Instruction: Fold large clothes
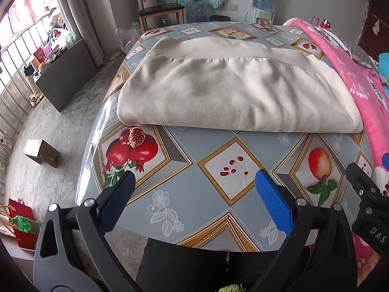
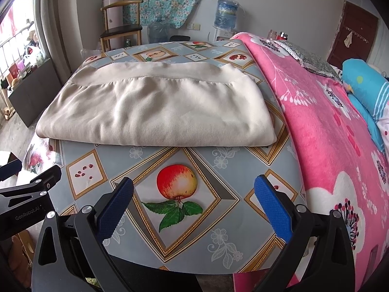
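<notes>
right now i have both claws back at the near edge of the table (image 1: 214,221), and the cream garment (image 1: 233,92) lies straight ahead of them, toward the far half of the tabletop. starting on my left: the left gripper (image 1: 194,182) hangs over the seed-and-pomegranate tiles with its 2 blue pads spread wide and nothing between them. ahead of it sits the garment's near folded edge, running crosswise to my fingers, so the long axis goes left to right and the ribbed hem band lies along the far side. the left corner of that fold is the one nearer this claw. moving right, the right gripper (image 2: 193,182) hovers above the apple tile, jaws equally wide and empty, with the garment's right corner ahead of it, close beside the pink blanket (image 2: 328,126). i judge the cloth already folded at least once; any further fold would mean reaching forward, each claw to its own corner.
</notes>
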Demonstrator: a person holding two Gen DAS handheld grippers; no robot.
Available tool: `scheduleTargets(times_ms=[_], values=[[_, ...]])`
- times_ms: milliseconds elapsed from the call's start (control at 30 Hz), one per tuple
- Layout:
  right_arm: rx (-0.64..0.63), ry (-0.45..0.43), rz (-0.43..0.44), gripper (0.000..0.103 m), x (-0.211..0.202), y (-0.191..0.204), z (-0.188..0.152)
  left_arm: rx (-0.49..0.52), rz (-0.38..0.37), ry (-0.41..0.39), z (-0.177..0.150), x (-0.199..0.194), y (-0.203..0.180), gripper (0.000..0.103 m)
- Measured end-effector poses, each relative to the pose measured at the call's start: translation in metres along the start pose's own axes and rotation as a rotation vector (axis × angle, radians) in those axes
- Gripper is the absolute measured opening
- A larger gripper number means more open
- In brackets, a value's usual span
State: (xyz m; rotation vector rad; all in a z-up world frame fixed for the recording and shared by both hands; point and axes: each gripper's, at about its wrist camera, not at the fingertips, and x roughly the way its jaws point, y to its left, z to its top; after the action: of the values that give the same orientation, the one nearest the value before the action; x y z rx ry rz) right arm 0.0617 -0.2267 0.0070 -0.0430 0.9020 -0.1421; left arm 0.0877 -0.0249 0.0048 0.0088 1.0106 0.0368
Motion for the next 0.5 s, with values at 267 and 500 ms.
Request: scheduleTargets(times_ms=[267,500], values=[[-0.004,0.001,-0.003,0.097,0.0006,-0.0012,0.0003,0.001,-0.003,-0.001,-0.0002,-0.0002,0.0000,0.095],[-0.006,0.000,-0.002,0.097,0.0007,-0.0011,0.0007,0.001,-0.010,-0.005,0.0026,-0.0027,-0.0019,0.095]])
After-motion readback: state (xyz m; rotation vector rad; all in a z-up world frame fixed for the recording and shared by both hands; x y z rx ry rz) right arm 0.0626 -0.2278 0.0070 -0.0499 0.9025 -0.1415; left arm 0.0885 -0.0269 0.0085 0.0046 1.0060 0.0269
